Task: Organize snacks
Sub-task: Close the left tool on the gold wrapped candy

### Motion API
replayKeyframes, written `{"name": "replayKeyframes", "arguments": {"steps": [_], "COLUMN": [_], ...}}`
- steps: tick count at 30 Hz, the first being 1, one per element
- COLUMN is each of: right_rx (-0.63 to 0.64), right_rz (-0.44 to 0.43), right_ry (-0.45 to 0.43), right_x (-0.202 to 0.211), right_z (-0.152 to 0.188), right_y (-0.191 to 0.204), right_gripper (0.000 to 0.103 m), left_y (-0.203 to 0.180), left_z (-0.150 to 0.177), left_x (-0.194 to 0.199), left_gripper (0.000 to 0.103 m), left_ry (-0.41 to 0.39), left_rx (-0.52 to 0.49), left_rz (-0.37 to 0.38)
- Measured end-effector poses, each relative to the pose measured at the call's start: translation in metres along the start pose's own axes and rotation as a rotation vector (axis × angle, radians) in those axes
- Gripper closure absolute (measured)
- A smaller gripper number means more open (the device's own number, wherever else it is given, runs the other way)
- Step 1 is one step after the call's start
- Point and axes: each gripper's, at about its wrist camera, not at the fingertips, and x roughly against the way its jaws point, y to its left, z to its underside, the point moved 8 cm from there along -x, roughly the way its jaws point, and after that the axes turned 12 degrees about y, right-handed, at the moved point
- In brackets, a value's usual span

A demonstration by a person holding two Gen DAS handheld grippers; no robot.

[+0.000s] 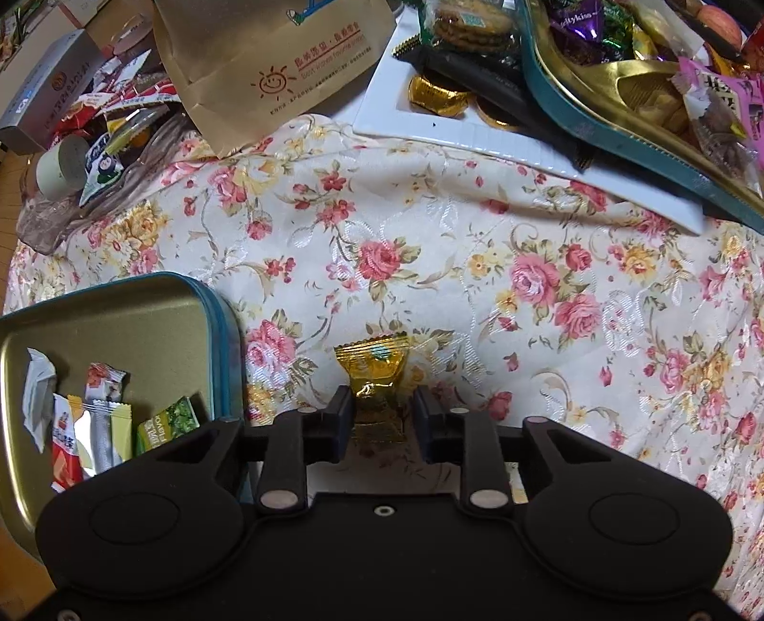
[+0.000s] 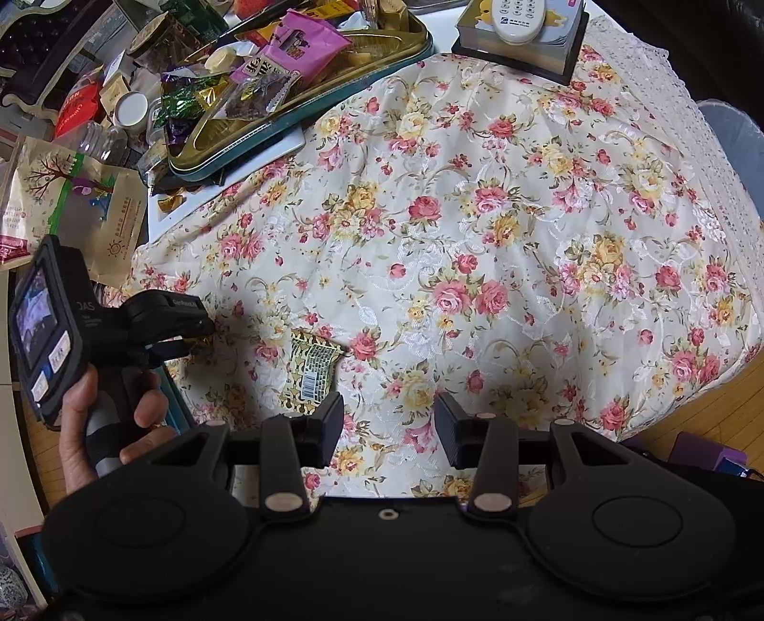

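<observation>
A gold-wrapped candy point(image 1: 375, 372) lies on the floral tablecloth point(image 1: 477, 267). My left gripper point(image 1: 382, 413) is shut on the candy's lower half, a pad at each side of it. Just to the left stands a teal tin point(image 1: 217, 310) with a gold inside, holding several small sachets point(image 1: 102, 430). In the right wrist view a hand point(image 2: 105, 430) holds the left gripper point(image 2: 198, 334) pointing down at the cloth. My right gripper point(image 2: 389, 422) is open over bare cloth. A gold patterned packet point(image 2: 313, 370) lies just ahead of its left finger.
At the back stand a brown paper bag point(image 1: 267, 62), a white tray point(image 1: 477, 138) and a teal tray heaped with sweets point(image 1: 620, 138). A glass dish of clutter point(image 1: 62, 210) sits far left. A remote control point(image 2: 518, 16) lies on a box at the far right corner.
</observation>
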Motion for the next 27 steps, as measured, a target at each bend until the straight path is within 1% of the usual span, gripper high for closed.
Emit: {"name": "replayKeyframes", "arguments": {"steps": [1, 5, 8, 10, 13, 15, 17, 20, 21, 23, 27], "right_rx": [-0.002, -0.003, 0.009, 0.027, 0.038, 0.040, 0.040, 0.019, 0.015, 0.010, 0.019], "right_rz": [-0.002, -0.016, -0.037, -0.036, -0.016, -0.017, -0.033, -0.081, -0.091, -0.085, -0.023], "right_ry": [-0.002, -0.011, -0.023, -0.027, -0.029, -0.021, -0.011, -0.005, -0.012, -0.045, -0.125], "right_x": [0.000, 0.000, -0.004, -0.009, -0.022, -0.033, -0.043, -0.055, -0.058, -0.063, -0.075], "right_z": [0.000, -0.001, -0.002, -0.002, -0.005, -0.006, -0.008, -0.010, -0.011, -0.015, -0.021], "right_y": [-0.001, -0.001, 0.003, 0.007, 0.014, 0.020, 0.028, 0.041, 0.046, 0.054, 0.067], "right_gripper": [0.058, 0.058, 0.058, 0.058, 0.058, 0.058, 0.058, 0.058, 0.058, 0.058, 0.058], "left_y": [0.000, -0.004, -0.014, -0.023, -0.028, -0.030, -0.030, -0.028, -0.027, -0.025, -0.026], "left_z": [0.000, 0.005, 0.015, 0.023, 0.029, 0.032, 0.033, 0.032, 0.029, 0.028, 0.027], "left_x": [-0.001, -0.004, -0.005, -0.007, -0.008, -0.008, -0.009, -0.008, -0.007, -0.007, -0.006], "left_gripper": [0.075, 0.075, 0.075, 0.075, 0.075, 0.075, 0.074, 0.073, 0.073, 0.068, 0.068], "left_ry": [0.009, 0.018, 0.032, 0.042, 0.044, 0.044, 0.050, 0.059, 0.061, 0.059, 0.049], "left_rx": [-0.005, -0.024, -0.067, -0.094, -0.107, -0.116, -0.115, -0.105, -0.111, -0.138, -0.180], "left_rz": [0.004, 0.023, 0.044, 0.061, 0.059, 0.056, 0.064, 0.085, 0.086, 0.078, 0.066]}}
